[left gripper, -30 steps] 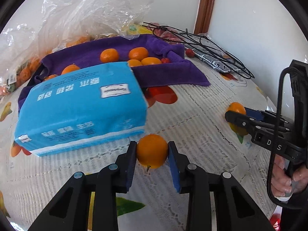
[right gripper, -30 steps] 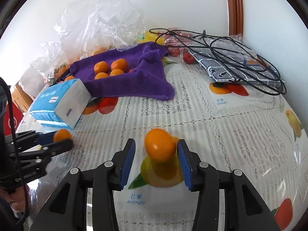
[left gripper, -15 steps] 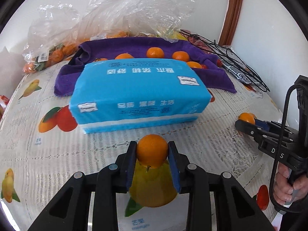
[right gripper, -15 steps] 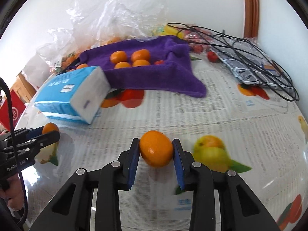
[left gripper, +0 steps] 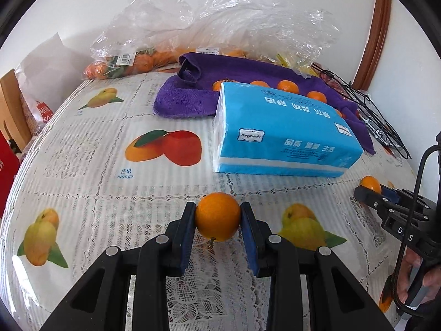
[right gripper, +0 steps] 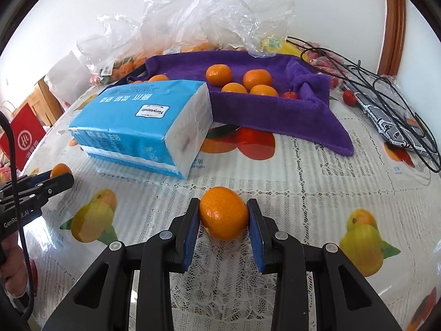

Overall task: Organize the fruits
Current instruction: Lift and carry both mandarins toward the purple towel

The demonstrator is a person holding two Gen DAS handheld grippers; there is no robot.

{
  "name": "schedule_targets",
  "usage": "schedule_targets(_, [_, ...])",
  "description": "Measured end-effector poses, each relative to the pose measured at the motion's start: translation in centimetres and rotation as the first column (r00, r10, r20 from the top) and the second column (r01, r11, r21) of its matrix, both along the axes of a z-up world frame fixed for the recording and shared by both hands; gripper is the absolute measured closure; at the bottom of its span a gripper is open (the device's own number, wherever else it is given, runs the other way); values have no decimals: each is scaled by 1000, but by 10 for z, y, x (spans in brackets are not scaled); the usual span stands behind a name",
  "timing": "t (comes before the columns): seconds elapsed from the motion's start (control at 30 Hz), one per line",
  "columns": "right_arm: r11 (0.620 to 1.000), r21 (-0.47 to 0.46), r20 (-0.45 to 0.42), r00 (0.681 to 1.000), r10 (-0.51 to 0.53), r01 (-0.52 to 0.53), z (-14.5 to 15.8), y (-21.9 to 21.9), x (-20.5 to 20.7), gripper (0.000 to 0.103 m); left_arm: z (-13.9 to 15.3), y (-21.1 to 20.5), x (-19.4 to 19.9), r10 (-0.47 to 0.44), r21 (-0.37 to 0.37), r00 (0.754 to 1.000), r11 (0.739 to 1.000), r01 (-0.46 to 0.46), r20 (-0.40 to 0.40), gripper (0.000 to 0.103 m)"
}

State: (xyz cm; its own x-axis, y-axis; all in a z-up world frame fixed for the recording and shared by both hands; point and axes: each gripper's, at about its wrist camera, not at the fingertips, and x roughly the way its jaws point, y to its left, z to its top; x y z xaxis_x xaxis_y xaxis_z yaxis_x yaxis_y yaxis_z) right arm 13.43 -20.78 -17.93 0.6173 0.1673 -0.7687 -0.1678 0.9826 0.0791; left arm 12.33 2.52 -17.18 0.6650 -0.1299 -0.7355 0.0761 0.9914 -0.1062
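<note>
Left gripper [left gripper: 217,222] clamped on a small orange [left gripper: 217,216], pads pressed against its two sides, short stem pointing down, fruit held clear above the tablecloth [left gripper: 82,165]. Right gripper [right gripper: 223,218] likewise closed on a second orange [right gripper: 223,213], gripped across its width just over the lace pattern. Each gripper also visible at the edge of the other's view, with its fruit at the tips.

Handling, as a judgement: light, roundish, thin-skinned and a bit soft — easy to bruise or split under a hard squeeze, and smooth enough to roll out of flat pads if taken off-centre. Best hold across the widest part, as now, with gentle pressure only; once set down, likely to roll unless nested against cloth or other fruit.

Probable goal for both: the purple towel [right gripper: 275,110] at the back of the table, shaped like a shallow tray, behind the blue tissue pack [right gripper: 143,121].

Count, from the right wrist view: two oranges in the grippers; four clustered on the towel, plus a fifth [right gripper: 158,77] peeking over the tissue pack. One small red fruit [right gripper: 290,94] on the towel, another [right gripper: 349,95] beside it on the table — kind too small to tell. More oranges inside the plastic bags [left gripper: 193,27] by the wall, number not countable. One tissue pack, one towel.
</note>
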Motion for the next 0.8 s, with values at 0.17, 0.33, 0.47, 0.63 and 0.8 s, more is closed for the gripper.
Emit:
schedule_targets(0.17, [1000,11,-2,1000,1,-1,-1,-1,2,69,-2,1,0,12,-16,1000,1000,-12,-3,72])
schedule_targets(0.33, [1000,-3,-2,1000,5,-5,-2,1,3,67,-3,2,0,17,-25,1000,1000,-17,-3,72])
schedule_targets(0.47, [1000,-27,0,1000,6,-6,-2,5,3,67,-4,3,1,20,-40,1000,999,-20,-3,72])
schedule_targets(0.63, [1000,-14,2,1000,0,0,-2,4,2,69,-4,3,1,-1,-46,1000,999,1,-2,73])
schedule_targets(0.8, [999,-49,27,999,-21,22,4,5,0,70,2,2,-1,-26,-70,1000,997,25,-9,73])
